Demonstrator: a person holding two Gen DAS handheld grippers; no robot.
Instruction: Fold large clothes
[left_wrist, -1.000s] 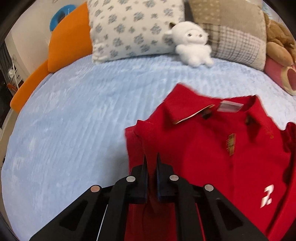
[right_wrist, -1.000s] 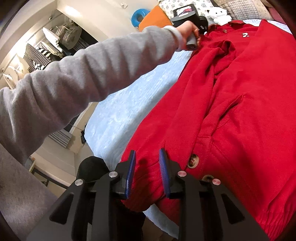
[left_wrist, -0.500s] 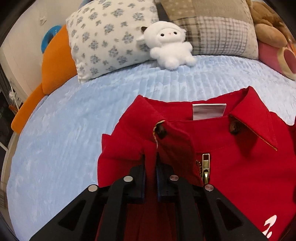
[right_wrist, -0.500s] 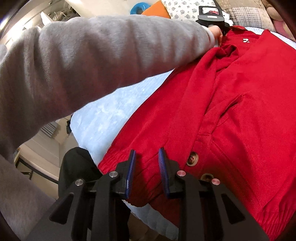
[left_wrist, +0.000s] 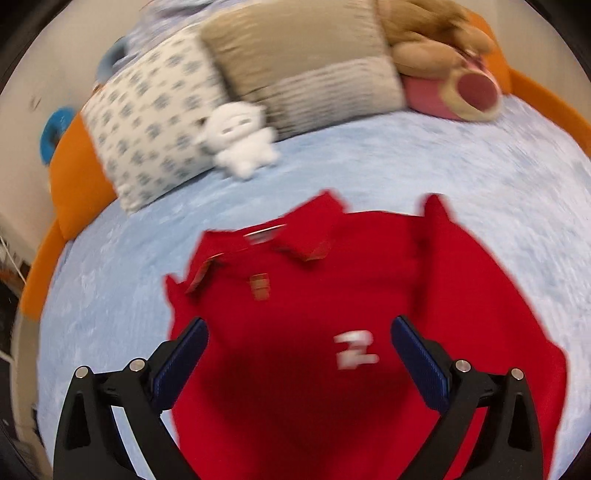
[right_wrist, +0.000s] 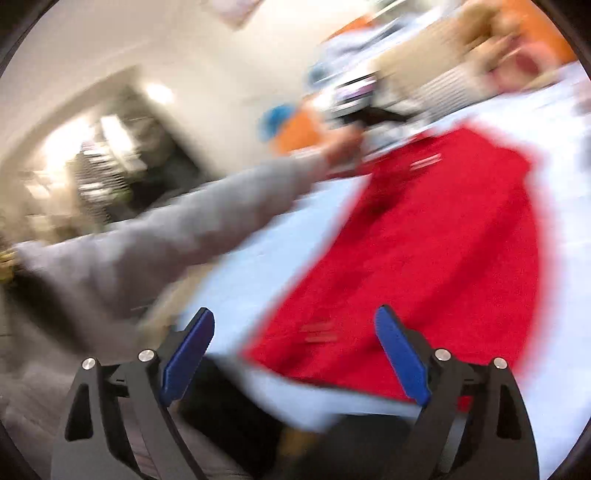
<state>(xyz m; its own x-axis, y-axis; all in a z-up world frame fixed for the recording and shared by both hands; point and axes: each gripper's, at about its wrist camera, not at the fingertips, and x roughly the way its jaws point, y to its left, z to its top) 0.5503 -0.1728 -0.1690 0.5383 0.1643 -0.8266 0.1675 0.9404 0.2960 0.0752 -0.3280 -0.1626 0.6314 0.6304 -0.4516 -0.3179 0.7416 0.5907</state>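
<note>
Both my grippers let go of the red jacket

Left wrist view: my left gripper (left_wrist: 297, 341) has just sprung wide, empty, tilted down over the red jacket (left_wrist: 332, 302) at frame centre on the blue bedspread (left_wrist: 480, 177).
Right wrist view: my right gripper (right_wrist: 295, 332) has also just opened, holding nothing; the jacket fills the right side, my grey sleeve (right_wrist: 177, 229) reaching up-right.

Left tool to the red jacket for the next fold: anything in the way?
Nothing visible. The left tool hangs open over the red collared jacket on the pale blue bedspread, its jaws having just been opening, nothing between them. The white plush toy and pillows sit clear, beyond the collar.
</note>
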